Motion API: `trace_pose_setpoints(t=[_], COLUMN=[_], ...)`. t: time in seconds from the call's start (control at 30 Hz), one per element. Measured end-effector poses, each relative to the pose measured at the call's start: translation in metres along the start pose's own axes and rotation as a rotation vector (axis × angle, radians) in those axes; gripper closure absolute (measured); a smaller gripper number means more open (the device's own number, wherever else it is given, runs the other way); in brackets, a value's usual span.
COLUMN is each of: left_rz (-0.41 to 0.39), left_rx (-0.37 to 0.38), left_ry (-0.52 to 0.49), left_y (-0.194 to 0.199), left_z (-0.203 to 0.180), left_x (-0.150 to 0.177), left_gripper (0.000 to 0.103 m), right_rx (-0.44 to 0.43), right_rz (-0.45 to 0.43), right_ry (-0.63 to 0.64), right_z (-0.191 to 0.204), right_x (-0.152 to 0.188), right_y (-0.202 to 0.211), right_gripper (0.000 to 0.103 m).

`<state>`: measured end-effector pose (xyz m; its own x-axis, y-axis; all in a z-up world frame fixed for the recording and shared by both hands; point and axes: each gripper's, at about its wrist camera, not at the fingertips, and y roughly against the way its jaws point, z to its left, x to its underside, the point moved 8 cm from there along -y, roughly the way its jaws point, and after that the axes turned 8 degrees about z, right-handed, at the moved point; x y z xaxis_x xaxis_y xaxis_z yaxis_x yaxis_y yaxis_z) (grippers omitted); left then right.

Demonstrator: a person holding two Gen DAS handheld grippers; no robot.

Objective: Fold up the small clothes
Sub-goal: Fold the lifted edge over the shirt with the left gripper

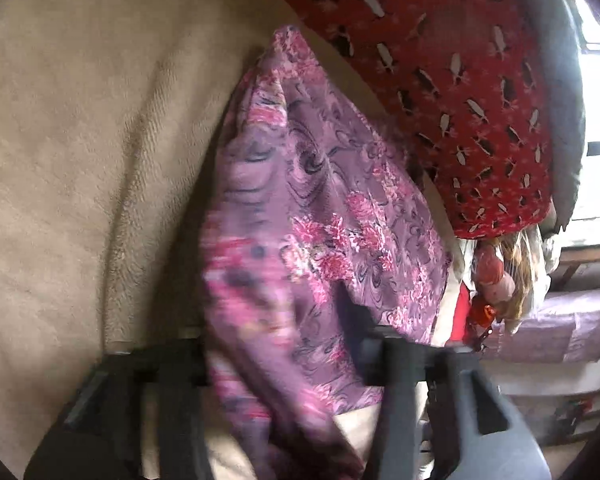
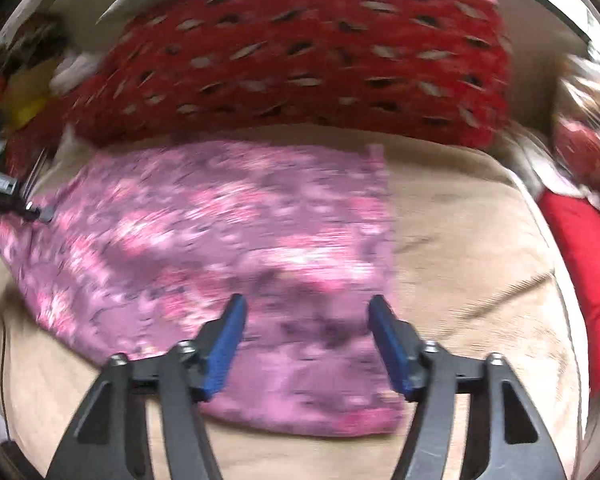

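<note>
A purple and pink floral garment (image 1: 320,200) lies spread on a beige blanket (image 1: 80,140). In the left wrist view its near end runs between the black fingers of my left gripper (image 1: 276,344), which stand apart; the cloth hides part of them and I see no pinch. In the blurred right wrist view the same garment (image 2: 220,220) lies flat and roughly rectangular. My right gripper (image 2: 306,312) hovers over its near edge, blue pads (image 2: 228,344) wide apart and nothing between them. The left gripper (image 2: 4,188) shows at the garment's far left corner.
A red cloth with black and white marks (image 1: 440,60) lies along the far side of the blanket (image 2: 460,260), also red and blurred (image 2: 300,60) in the right wrist view. A plain red cushion (image 2: 580,260) sits at the right. Lilac fabric (image 1: 560,332) is stacked beyond the blanket's edge.
</note>
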<state>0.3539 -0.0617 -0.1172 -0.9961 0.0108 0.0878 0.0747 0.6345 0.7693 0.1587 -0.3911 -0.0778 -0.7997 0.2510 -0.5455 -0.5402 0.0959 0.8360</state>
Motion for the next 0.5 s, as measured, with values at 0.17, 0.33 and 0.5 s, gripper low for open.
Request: trace_pose_setpoints(t=[0.17, 0.33, 0.5], left_rz=[-0.024, -0.088, -0.106], left_rx=[-0.051, -0.045, 0.014], left_ry=[0.006, -0.042, -0.130], left_y=[-0.007, 0.014, 0.022], left_z=[-0.010, -0.041, -0.110], left_x=[0.004, 0.015, 0.034], left_gripper=[0.088, 0.093, 0.093], right_rx=[-0.078, -0.086, -0.121], right_rz=[0.072, 0.094, 0.074], right_ry=[-0.116, -0.094, -0.121], right_z=[-0.025, -0.021, -0.028], right_x=[0.005, 0.008, 0.009], right_y=[-0.023, -0.033, -0.028], right_gripper=[0.032, 0.033, 0.033])
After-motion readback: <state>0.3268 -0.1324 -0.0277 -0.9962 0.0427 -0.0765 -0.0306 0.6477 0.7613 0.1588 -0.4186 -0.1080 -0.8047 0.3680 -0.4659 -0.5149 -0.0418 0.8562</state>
